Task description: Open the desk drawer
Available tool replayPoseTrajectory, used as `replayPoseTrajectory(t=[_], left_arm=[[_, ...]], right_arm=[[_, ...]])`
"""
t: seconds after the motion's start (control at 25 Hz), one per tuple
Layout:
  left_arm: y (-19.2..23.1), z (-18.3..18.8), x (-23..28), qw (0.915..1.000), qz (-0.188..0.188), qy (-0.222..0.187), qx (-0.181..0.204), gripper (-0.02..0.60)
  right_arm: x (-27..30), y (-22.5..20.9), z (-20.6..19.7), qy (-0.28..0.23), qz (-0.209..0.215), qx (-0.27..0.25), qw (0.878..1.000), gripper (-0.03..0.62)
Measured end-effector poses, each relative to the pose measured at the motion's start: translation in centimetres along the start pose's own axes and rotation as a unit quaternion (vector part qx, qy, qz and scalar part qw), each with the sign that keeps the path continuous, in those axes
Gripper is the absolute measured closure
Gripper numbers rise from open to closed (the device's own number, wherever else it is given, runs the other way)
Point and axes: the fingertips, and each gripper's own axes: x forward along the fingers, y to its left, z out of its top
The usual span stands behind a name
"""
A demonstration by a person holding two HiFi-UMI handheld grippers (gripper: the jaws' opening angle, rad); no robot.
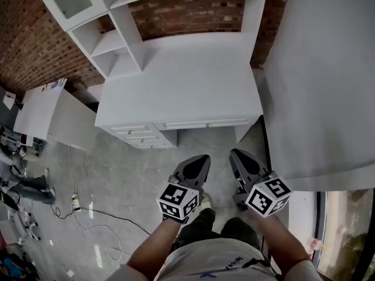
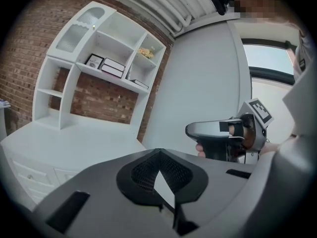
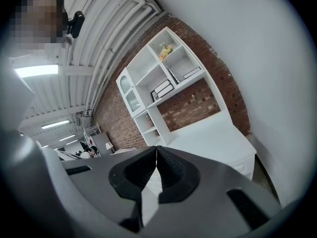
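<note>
The left hand-held gripper (image 1: 199,160) and the right hand-held gripper (image 1: 237,155) are both pressed together, empty and well short of the desk. If they arrive closed, they would likely skid off a small pull, or catch the side drawer stack (image 1: 139,136) instead. The desk drawer (image 1: 205,123) is wide, shallow and white, and sits shut beneath the tabletop's (image 1: 187,81) front edge.

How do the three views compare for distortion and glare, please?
Head view: sharp, evenly lit, desk edges bowed slightly. Left gripper view: strong fisheye, dark corners, window washed out. Right gripper view: same fisheye, ceiling light overexposed.
</note>
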Motion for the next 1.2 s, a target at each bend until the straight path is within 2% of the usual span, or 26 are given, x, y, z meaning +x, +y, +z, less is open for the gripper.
replayPoseTrajectory(t=[0.28,0.56,0.96,1.2], left_arm=[[5.8,-3.3,5.7,0.9996,0.022,0.019,-0.005,0.569],[10.4,-8.3,12.0,0.9976,0.051,0.045,-0.012,0.569],[17.9,-17.0,21.2,0.9882,0.134,0.063,-0.037,0.566],[21.0,-21.4,24.7,0.9794,0.183,0.063,-0.058,0.483]], right_arm=[[4.8,-3.7,-1.3,0.0,-0.011,0.019,1.0,0.576],[9.2,-9.7,-3.5,0.004,-0.015,0.048,0.999,0.576],[14.9,-18.5,-6.1,0.003,0.009,0.071,0.997,0.576],[16.7,-21.6,-8.3,0.008,0.022,0.092,0.995,0.576]])
